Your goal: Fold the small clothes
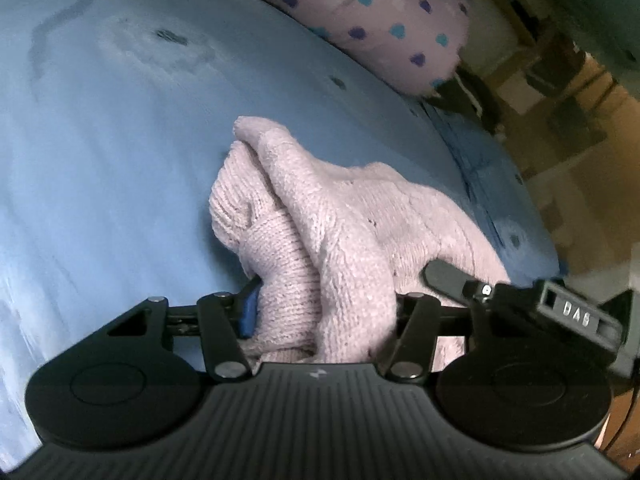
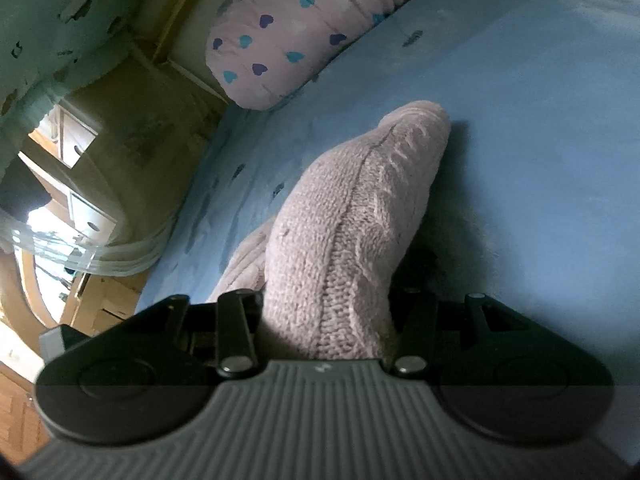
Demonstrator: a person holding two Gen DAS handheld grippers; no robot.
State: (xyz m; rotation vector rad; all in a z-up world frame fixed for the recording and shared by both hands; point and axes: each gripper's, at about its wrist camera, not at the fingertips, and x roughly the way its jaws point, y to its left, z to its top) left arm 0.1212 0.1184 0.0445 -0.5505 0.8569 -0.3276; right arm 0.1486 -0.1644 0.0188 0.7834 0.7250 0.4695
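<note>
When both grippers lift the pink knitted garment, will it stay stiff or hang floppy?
Probably floppy: the pink knitted garment bunches and droops in folds on the blue bedsheet. It likely will not slip, since its coarse knit fills the jaws of the left gripper and the right gripper.

Bunched pink knit (image 1: 320, 240) buries the left tongs' (image 1: 324, 312) tips, only one blue pad (image 1: 250, 310) peeking out; the right tongs (image 2: 328, 320) vanish likewise under the knit; beyond both, the heart-print pillow (image 2: 296, 28) runs off the top edge.
</note>
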